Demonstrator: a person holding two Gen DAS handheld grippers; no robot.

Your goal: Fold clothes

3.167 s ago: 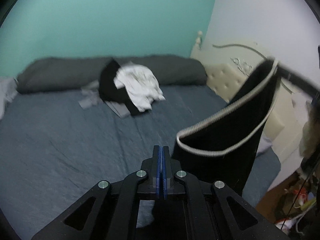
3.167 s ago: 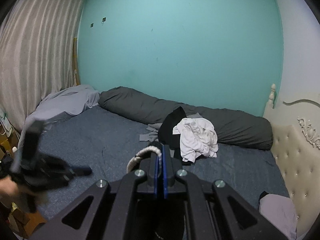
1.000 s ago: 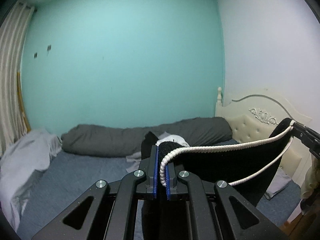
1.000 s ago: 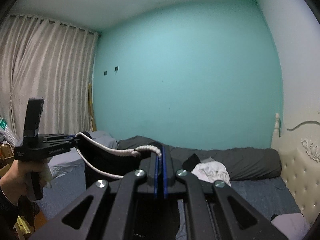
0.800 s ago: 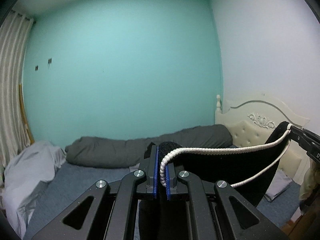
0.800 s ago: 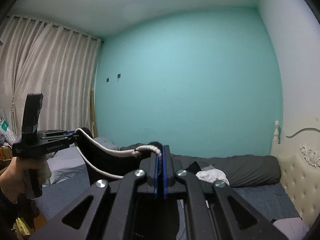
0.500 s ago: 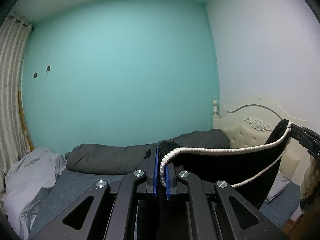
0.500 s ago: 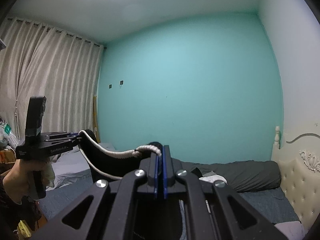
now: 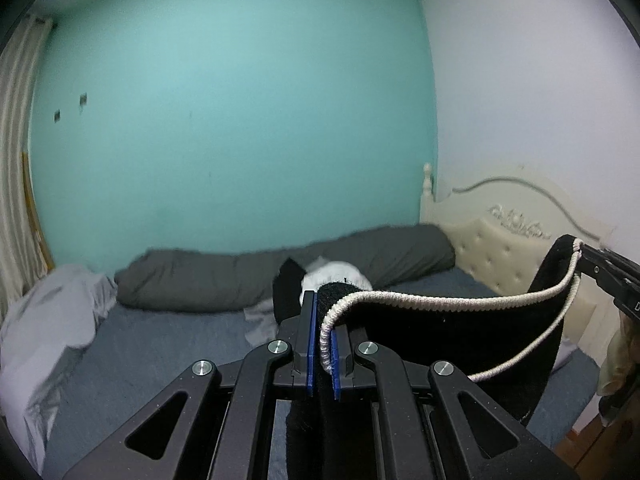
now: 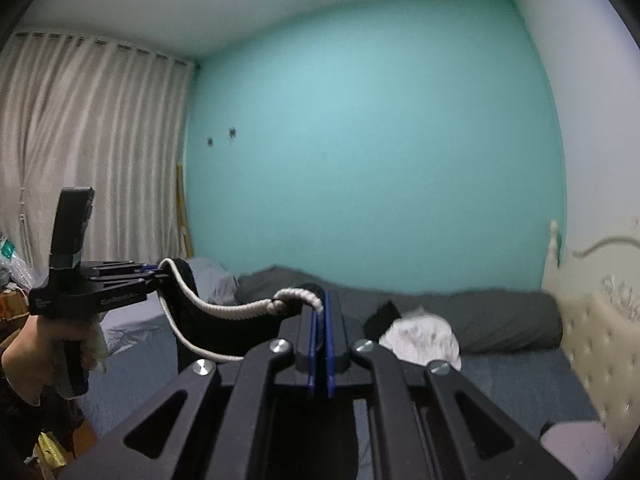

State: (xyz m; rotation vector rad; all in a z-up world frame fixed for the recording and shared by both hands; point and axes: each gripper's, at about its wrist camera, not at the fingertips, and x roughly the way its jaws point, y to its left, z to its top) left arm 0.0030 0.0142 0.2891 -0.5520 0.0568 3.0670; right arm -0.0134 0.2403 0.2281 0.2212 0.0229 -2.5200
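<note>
Presently both tongs are clenched on one black garment (image 9: 460,332) with a white corded edge, held in the air above the bed (image 9: 168,344). Left gripper (image 9: 323,344) pinches one end, right gripper (image 10: 319,320) the other; cloth sags between them. Other clothes (image 10: 420,338) lie heaped beside a grey bolster (image 10: 500,320).

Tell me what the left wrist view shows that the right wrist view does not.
Only the left wrist view shows the right gripper from outside, clamped on the black garment with white corded trim.

Only the right wrist view shows the person's hand holding the left gripper, and the wide beige curtain.

Both show the stretched garment, the long grey bolster pillow and the white crumpled clothing.
</note>
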